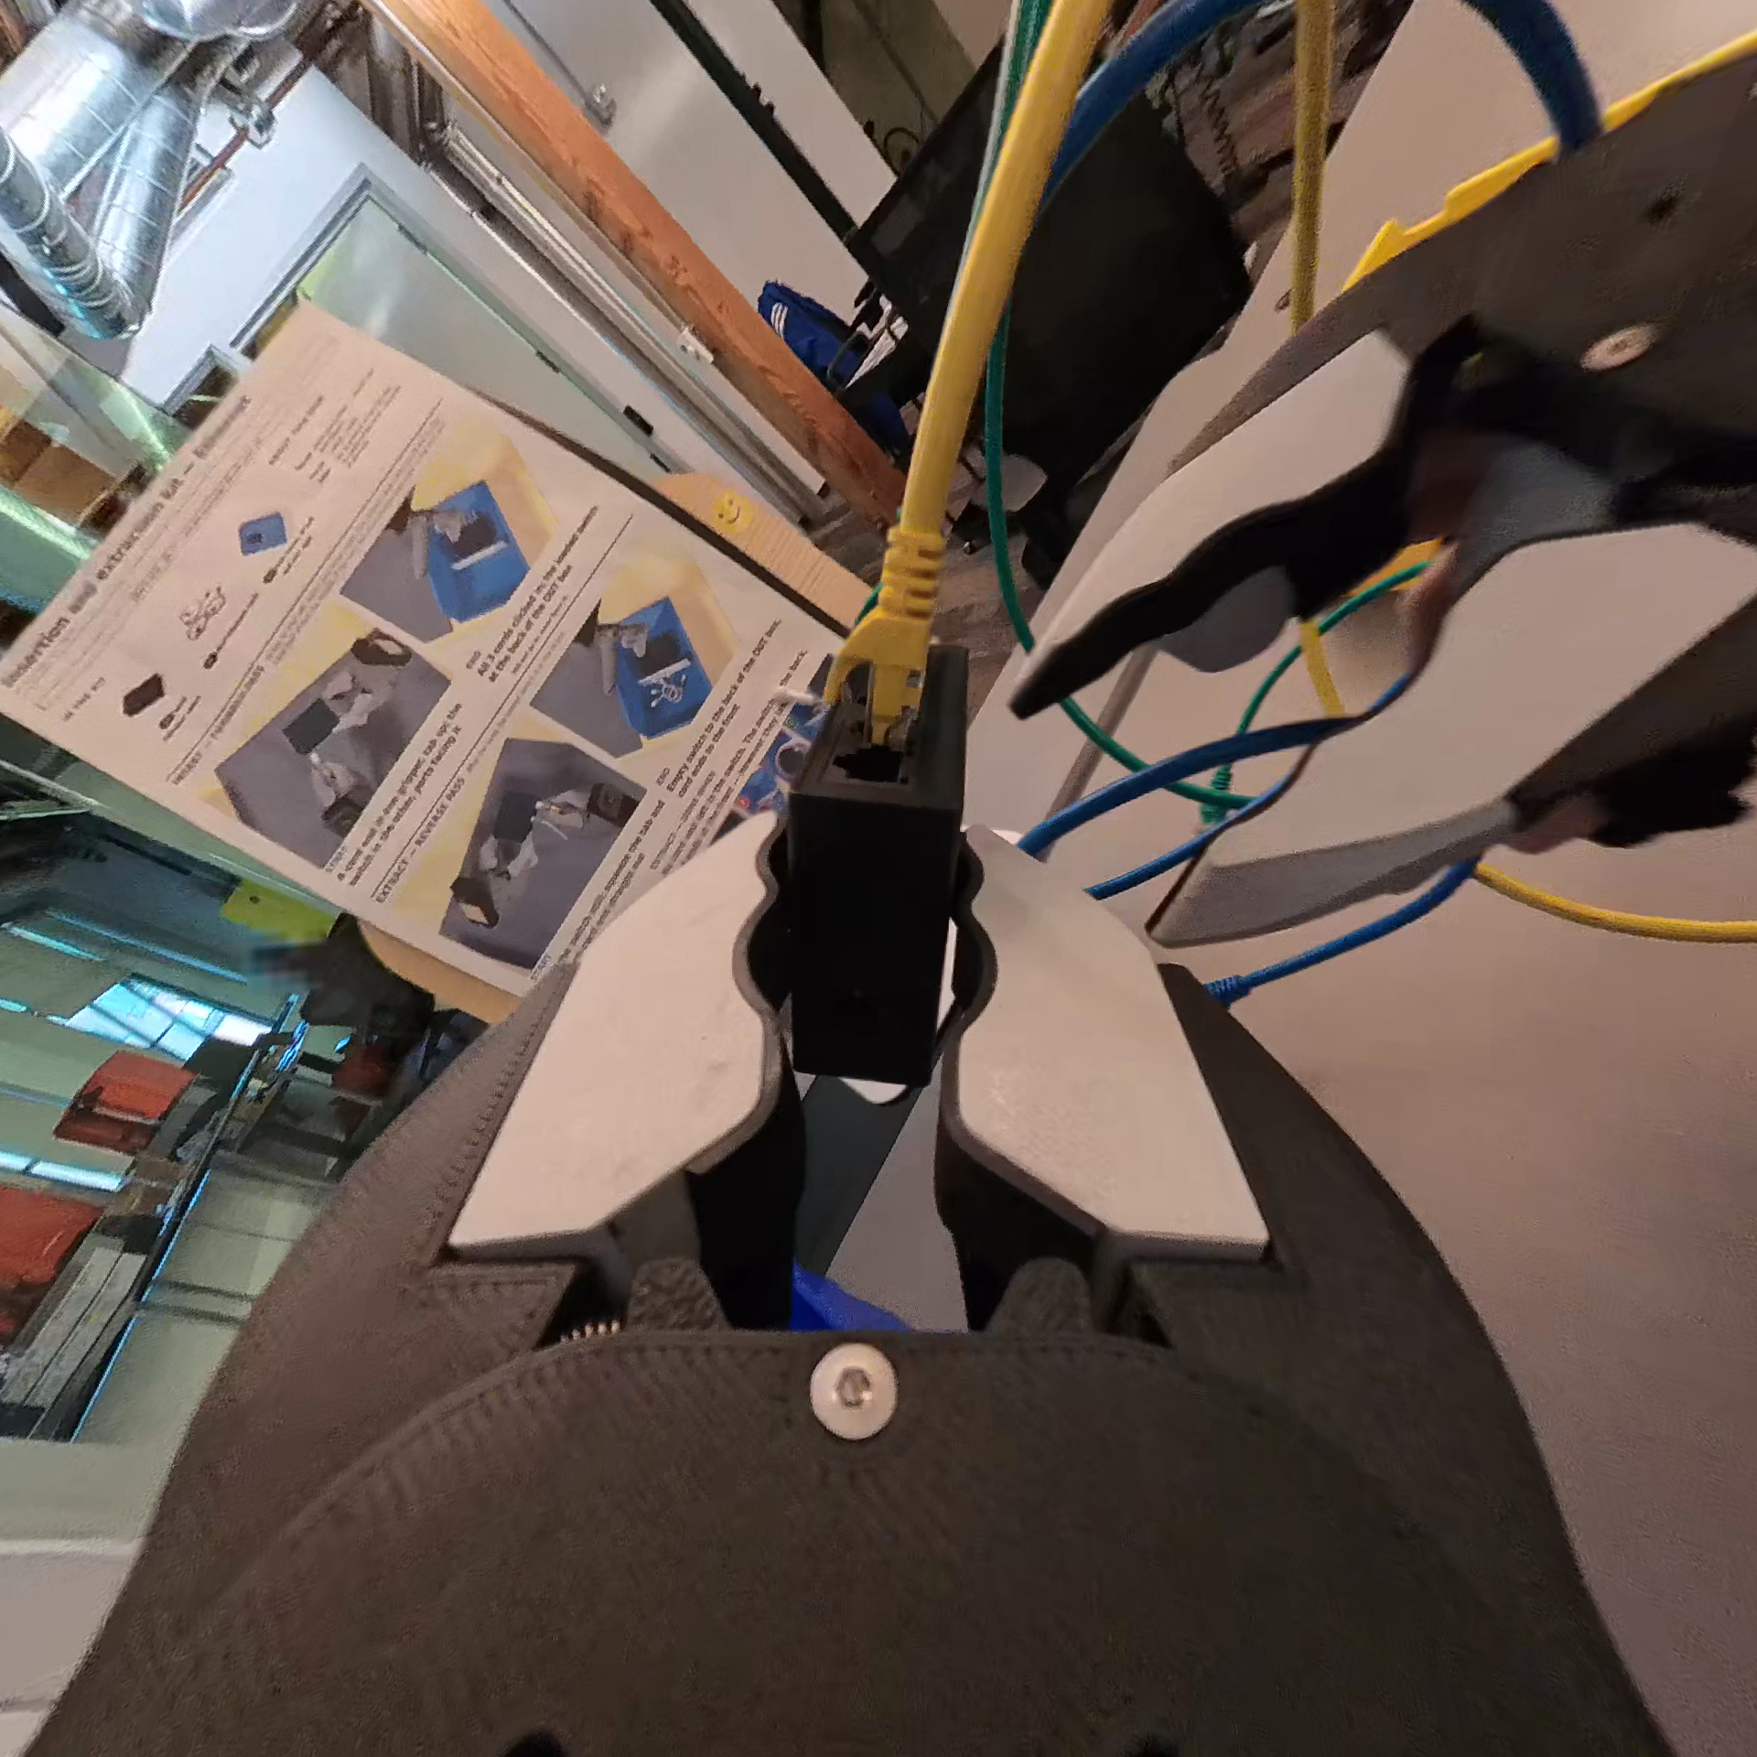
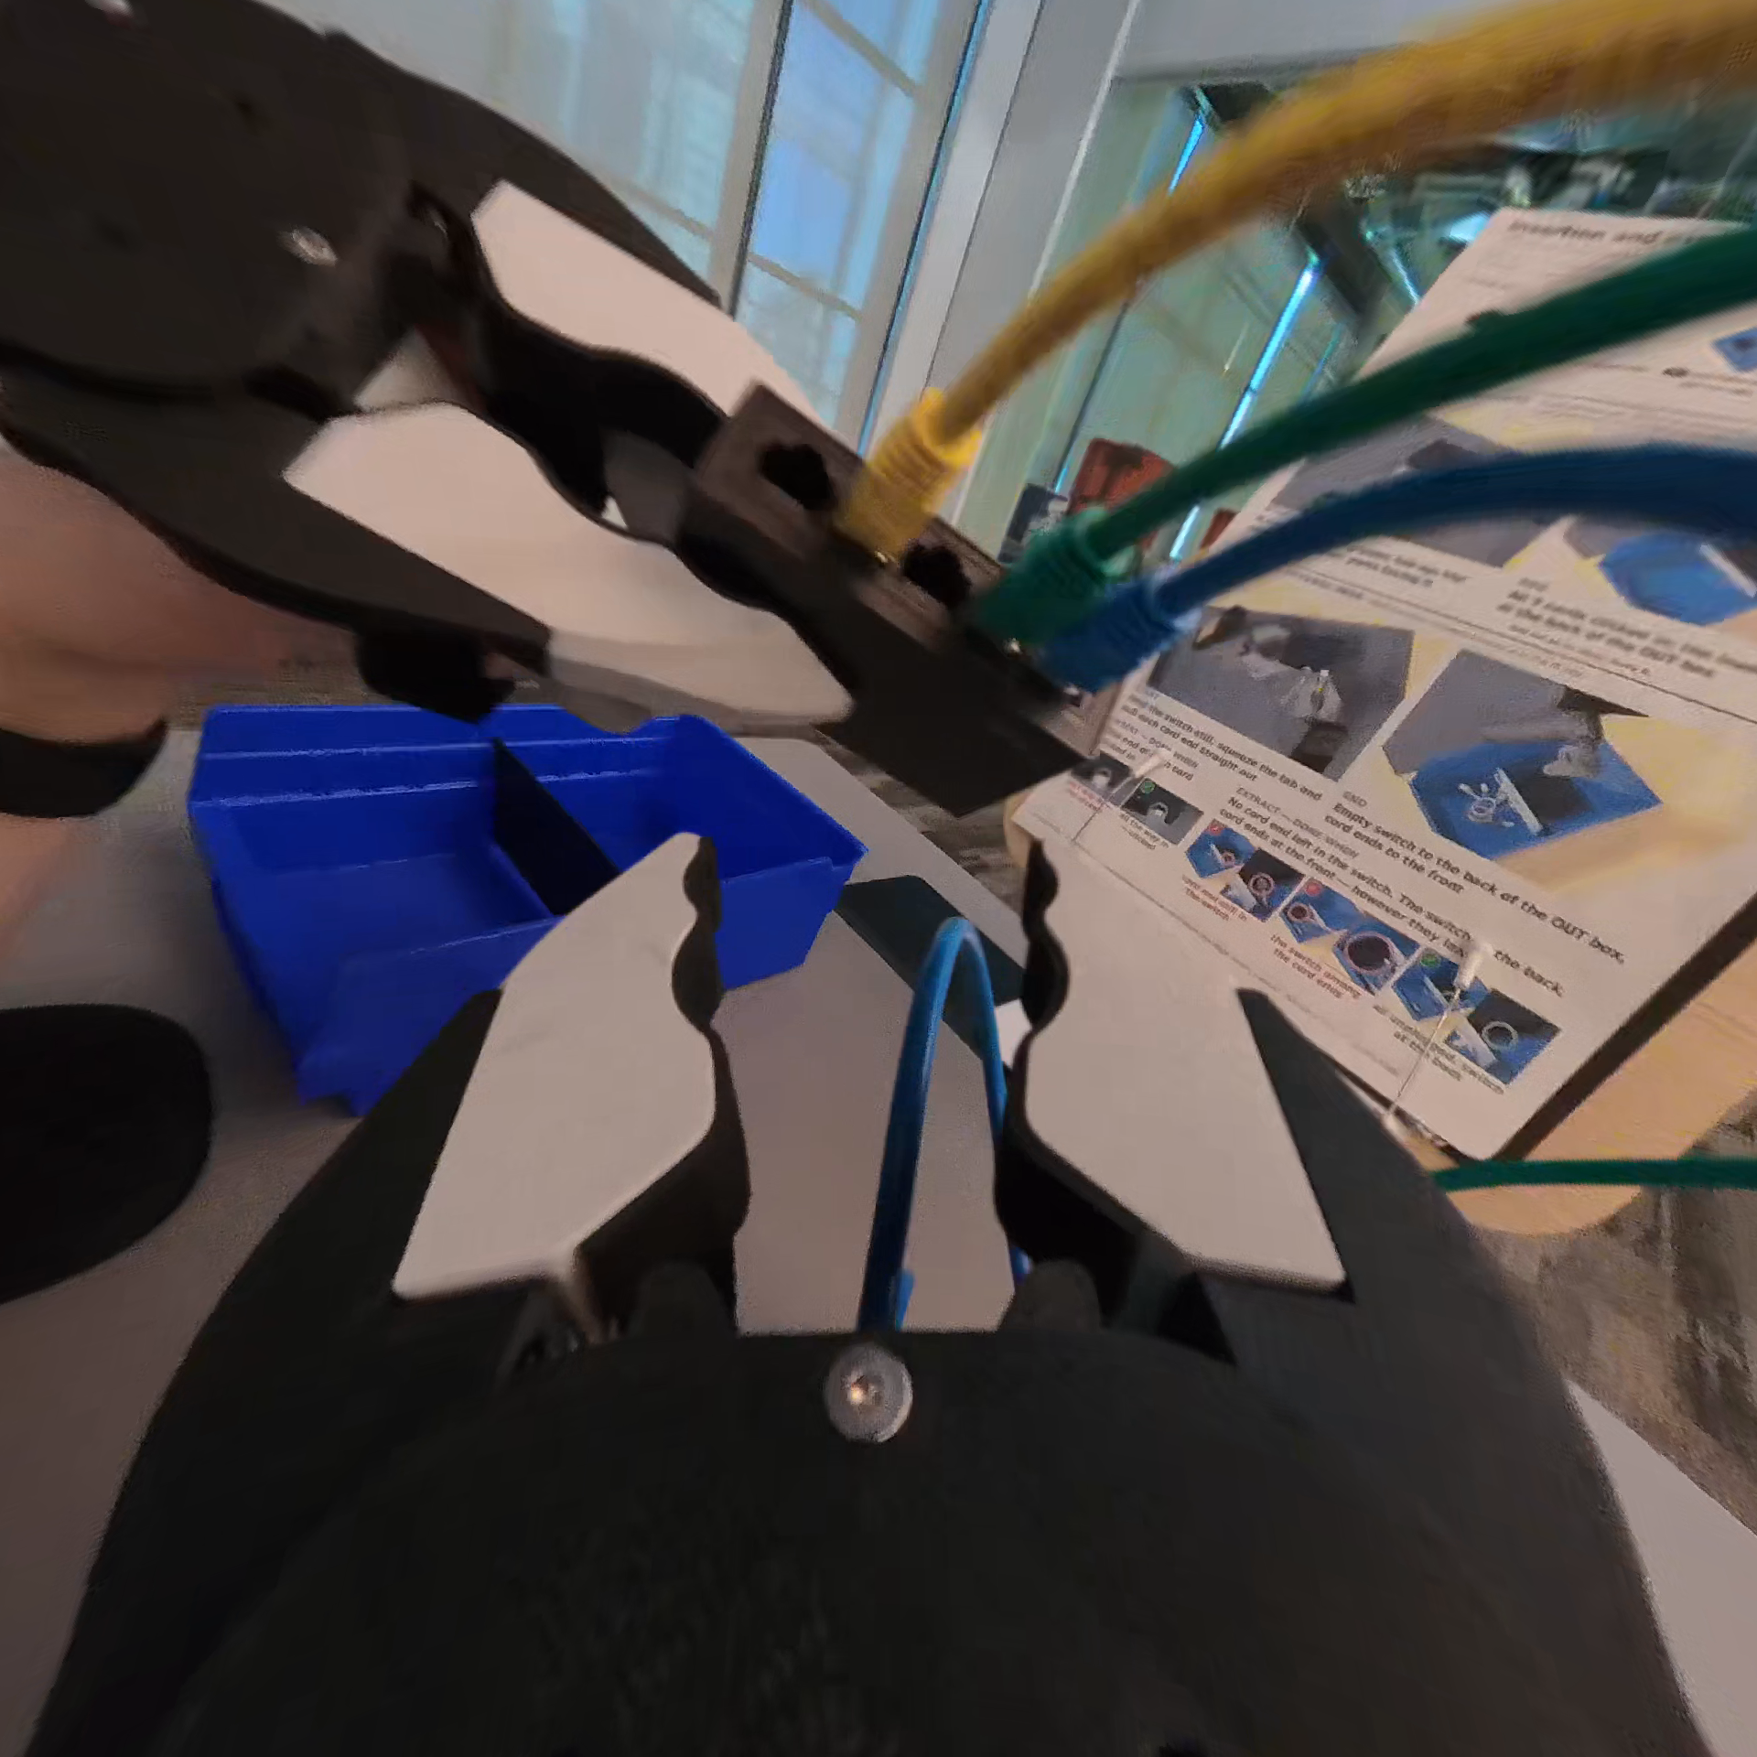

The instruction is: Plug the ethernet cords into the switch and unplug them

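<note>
My left gripper [image 1: 873,846] is shut on a black switch [image 1: 870,913] and holds it in the air, ports facing away. A yellow ethernet cord [image 1: 903,589] is plugged into a port. In the right wrist view the switch [image 2: 913,666] carries three plugged cords: yellow [image 2: 903,475], green [image 2: 1055,570] and blue [image 2: 1112,627]. My right gripper [image 2: 870,875] is open and empty, below and short of the switch. A loop of blue cable [image 2: 941,1046] lies between its fingers, not gripped. It also shows in the left wrist view [image 1: 1089,813], to the right of the switch.
A blue divided bin [image 2: 456,856] stands on the table left of my right gripper. A printed instruction sheet [image 2: 1483,780] on a board stands to the right and behind; it also shows in the left wrist view [image 1: 399,608]. Loose blue, green and yellow cable [image 1: 1236,761] hangs at the right. The tips of one gripper are about 4 cm away from the tips of the other.
</note>
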